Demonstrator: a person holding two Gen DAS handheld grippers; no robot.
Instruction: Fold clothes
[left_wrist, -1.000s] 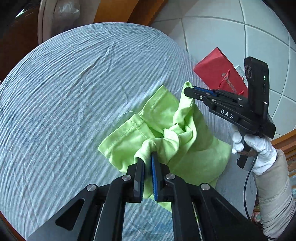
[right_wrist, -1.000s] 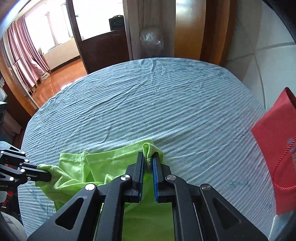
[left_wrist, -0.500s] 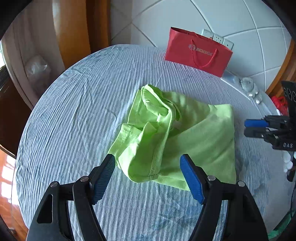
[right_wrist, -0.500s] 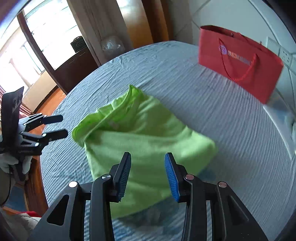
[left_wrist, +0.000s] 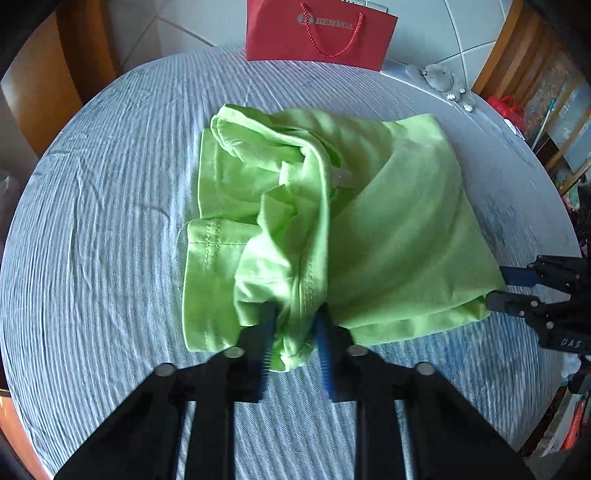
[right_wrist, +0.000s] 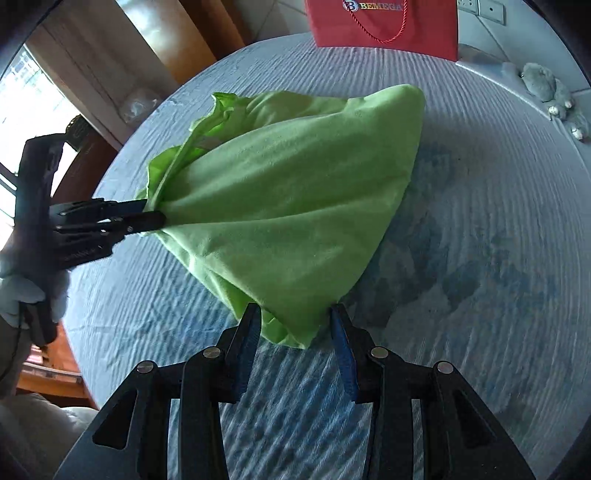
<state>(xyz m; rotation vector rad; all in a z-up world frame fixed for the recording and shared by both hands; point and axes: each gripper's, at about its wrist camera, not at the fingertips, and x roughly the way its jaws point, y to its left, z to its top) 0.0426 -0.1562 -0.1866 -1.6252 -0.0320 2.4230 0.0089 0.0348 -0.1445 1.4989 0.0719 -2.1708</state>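
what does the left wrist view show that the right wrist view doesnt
Only the left wrist view shows the stitched hems and bunched folds of the green garment, and the left claw with its fingers around a bunched edge. Only the right wrist view shows the window, the gloved hand holding the left claw, the smooth back of the garment, and the right claw open astride a corner. Both show the striped tablecloth and red bag.

A shirt (left_wrist: 388, 221) lies mid-table (left_wrist: 92, 258), a bag (left_wrist: 321, 33) standing behind it at the far edge, the left gripper (left_wrist: 293, 341) and right gripper (right_wrist: 295, 328) at its near corners.
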